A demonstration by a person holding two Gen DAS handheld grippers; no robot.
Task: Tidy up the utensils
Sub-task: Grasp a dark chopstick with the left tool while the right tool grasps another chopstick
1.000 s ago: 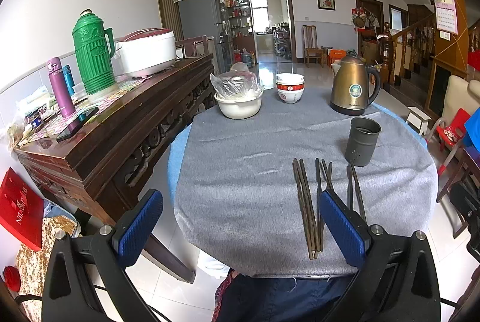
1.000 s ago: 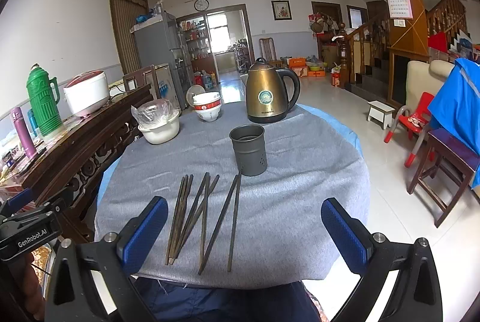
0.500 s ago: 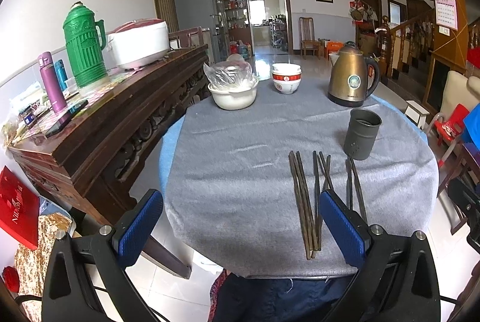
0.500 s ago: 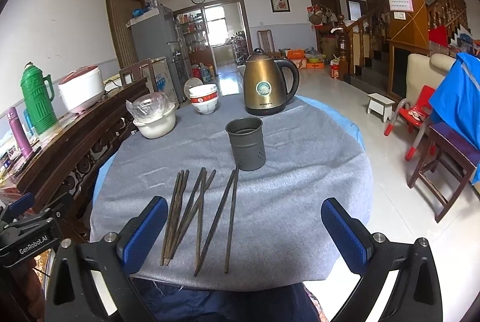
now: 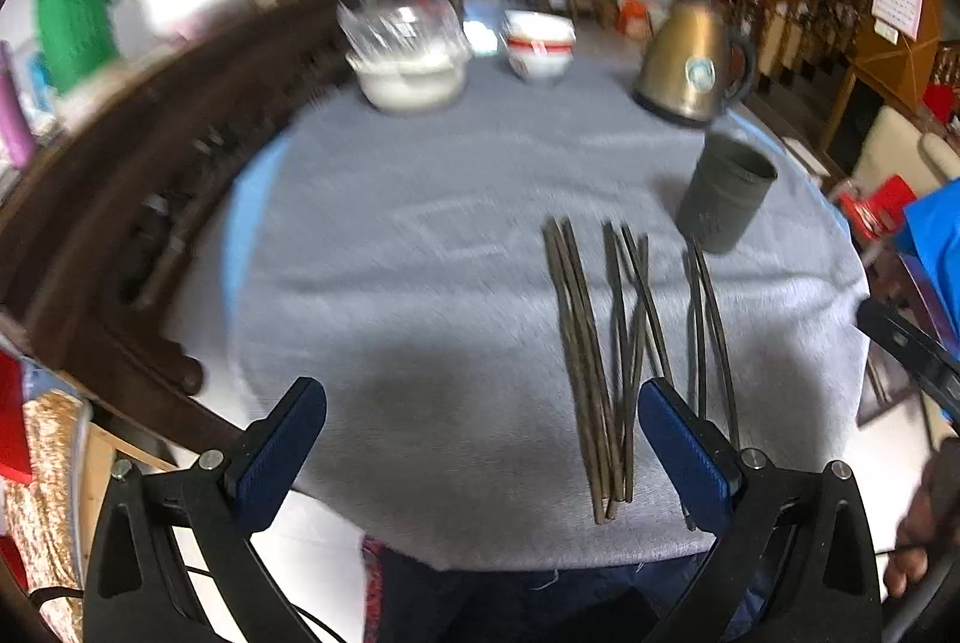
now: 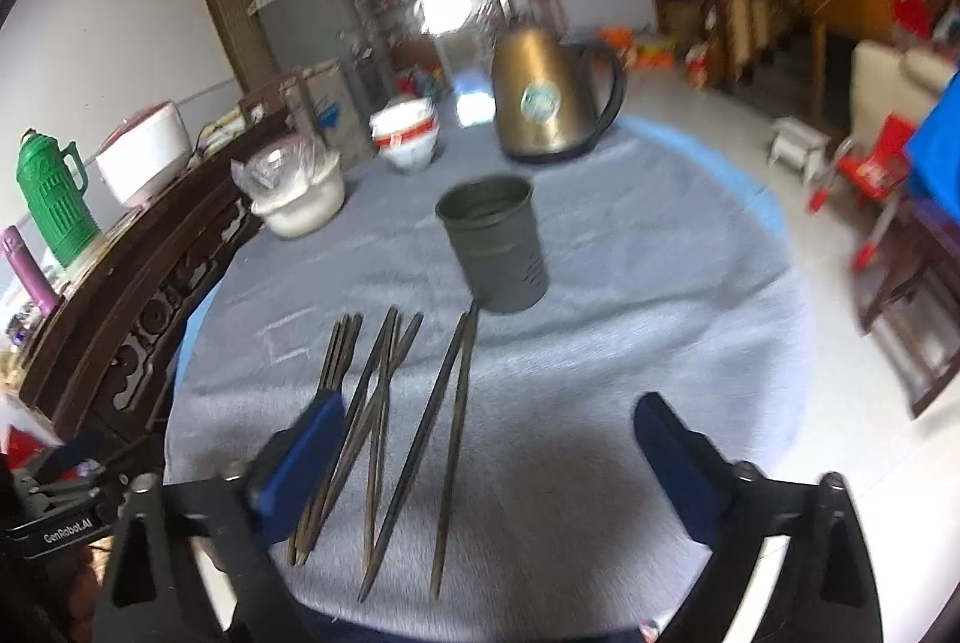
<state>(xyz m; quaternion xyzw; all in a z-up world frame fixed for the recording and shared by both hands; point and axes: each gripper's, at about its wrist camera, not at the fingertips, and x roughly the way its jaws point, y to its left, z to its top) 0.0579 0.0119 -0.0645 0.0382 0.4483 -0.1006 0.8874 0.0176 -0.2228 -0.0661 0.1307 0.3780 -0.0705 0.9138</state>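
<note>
Several dark chopsticks (image 5: 606,361) lie in loose groups on the grey tablecloth (image 5: 420,283); they also show in the right wrist view (image 6: 384,415). A dark grey metal holder cup (image 5: 723,202) stands upright just beyond them, also seen in the right wrist view (image 6: 495,247). My left gripper (image 5: 480,439) is open and empty over the near table edge, its right finger beside the chopsticks' near ends. My right gripper (image 6: 486,451) is open and empty above the chopsticks' near ends.
A gold kettle (image 6: 543,94), stacked red-and-white bowls (image 6: 408,139) and a plastic-covered white bowl (image 6: 297,199) stand at the table's far side. A dark wooden sideboard (image 6: 120,295) with a green thermos (image 6: 51,199) runs along the left. Chairs (image 6: 900,283) stand to the right.
Both grippers have moved forward and tilted down toward the table, so the chopsticks and cup appear closer. Both stay open. Nothing on the table has moved.
</note>
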